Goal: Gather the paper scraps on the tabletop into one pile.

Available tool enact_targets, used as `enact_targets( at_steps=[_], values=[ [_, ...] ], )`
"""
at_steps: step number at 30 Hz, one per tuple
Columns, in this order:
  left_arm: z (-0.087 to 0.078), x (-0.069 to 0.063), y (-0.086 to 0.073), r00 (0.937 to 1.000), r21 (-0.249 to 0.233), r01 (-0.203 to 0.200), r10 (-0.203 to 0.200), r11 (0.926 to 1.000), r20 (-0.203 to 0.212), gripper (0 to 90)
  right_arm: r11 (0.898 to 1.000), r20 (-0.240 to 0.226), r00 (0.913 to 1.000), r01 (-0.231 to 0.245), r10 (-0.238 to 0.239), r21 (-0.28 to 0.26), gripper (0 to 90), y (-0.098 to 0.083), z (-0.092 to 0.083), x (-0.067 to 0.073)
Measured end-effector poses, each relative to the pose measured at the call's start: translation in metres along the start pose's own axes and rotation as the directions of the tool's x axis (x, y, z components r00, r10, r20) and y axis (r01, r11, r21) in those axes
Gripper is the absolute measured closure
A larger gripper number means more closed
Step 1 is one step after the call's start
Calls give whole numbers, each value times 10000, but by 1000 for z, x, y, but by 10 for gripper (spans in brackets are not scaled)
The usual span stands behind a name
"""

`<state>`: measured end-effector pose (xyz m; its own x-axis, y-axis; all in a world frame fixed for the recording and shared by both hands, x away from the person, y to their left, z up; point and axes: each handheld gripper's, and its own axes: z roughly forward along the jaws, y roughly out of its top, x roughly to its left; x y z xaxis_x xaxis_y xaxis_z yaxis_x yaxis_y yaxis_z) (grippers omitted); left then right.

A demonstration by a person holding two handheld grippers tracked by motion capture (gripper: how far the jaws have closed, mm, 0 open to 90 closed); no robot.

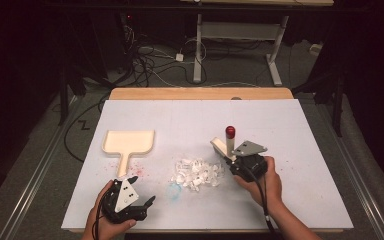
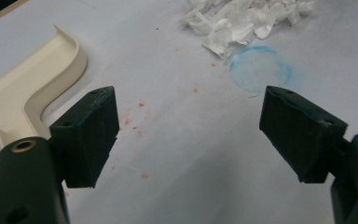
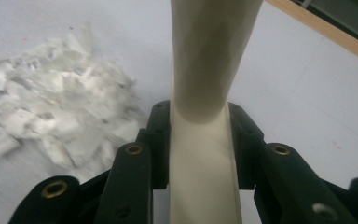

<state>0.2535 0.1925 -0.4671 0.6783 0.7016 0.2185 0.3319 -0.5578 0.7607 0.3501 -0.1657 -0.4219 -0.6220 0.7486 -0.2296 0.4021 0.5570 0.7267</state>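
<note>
A white sheet covers the tabletop (image 1: 290,150), with a strip of bare wood along its far edge. Faint red specks and a smudged blue ring (image 2: 260,70) stain the sheet near the middle. The room around it is dark; cables lie tangled on the grey floor beyond, beside the white legs of another table (image 1: 198,50). No writing can be read anywhere.

The left tool (image 1: 139,196) sits at the near left with its jaws spread wide and nothing between them; the bare sheet shows through the gap. Just beyond it lies a cream dustpan (image 1: 128,142), its handle pointing toward the near edge.

The right tool (image 1: 233,161) sits right of centre, its jaws closed tight on the cream handle of a brush (image 3: 205,140), which has a red tip (image 1: 230,132) on its far end. A heap of white paper scraps (image 1: 197,172) lies in the middle of the sheet, just left of the right tool and near the blue ring.
</note>
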Motion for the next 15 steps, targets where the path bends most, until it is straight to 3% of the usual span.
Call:
enact_targets(
  at_steps=[4,8,13,15],
  values=[
    [-1,1,0,10000,-57,38,-38,10000,8,190,9995,27,9996,291,-290,-142,676,7,8,25],
    [-1,1,0,10000,-62,33,-33,10000,41,189,9991,-470,9989,59,-78,-415,676,18,13,43],
    [-1,2,-1,10000,-59,42,-42,10000,89,189,9973,-922,9957,-63,-4,-725,677,30,14,54],
    [-1,2,-1,9999,-74,50,-50,10000,91,189,9956,-814,9966,-165,90,-921,677,34,14,54]
  ],
)
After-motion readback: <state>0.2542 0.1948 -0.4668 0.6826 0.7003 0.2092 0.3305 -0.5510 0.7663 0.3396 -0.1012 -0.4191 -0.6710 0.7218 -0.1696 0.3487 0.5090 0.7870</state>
